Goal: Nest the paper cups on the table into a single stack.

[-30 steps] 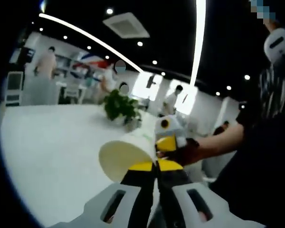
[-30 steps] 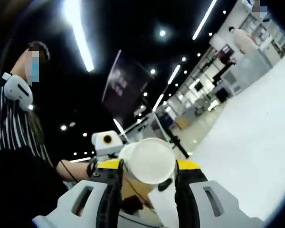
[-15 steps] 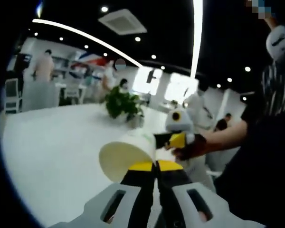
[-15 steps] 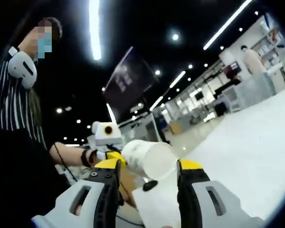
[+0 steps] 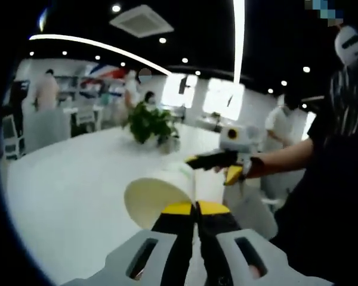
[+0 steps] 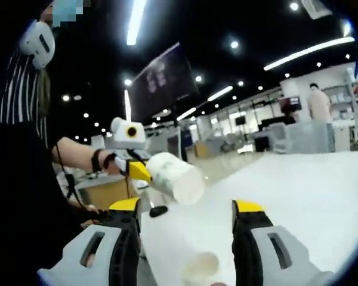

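In the left gripper view, my left gripper (image 5: 196,207) is shut on the rim of a white paper cup (image 5: 159,196), which lies on its side with its mouth toward the camera. My right gripper (image 5: 213,167) hovers open just behind and right of that cup, held by a hand. In the right gripper view, the left gripper (image 6: 137,170) holds the same cup (image 6: 174,177) in the air, above and beyond my right gripper (image 6: 186,205), whose jaws stand wide open with nothing between them. Another paper cup (image 6: 200,265) sits on the white table (image 6: 298,196) low between the right jaws.
A potted green plant (image 5: 149,126) stands on the far side of the table (image 5: 65,185). A small dark object (image 6: 158,210) lies on the table near the left jaw. The person in a striped top (image 5: 346,119) stands close by; other people and chairs are far behind.
The right gripper has drawn back from the held cup, which no longer sits between its jaws. The left gripper keeps its hold. A second cup on the table has come into the right view.
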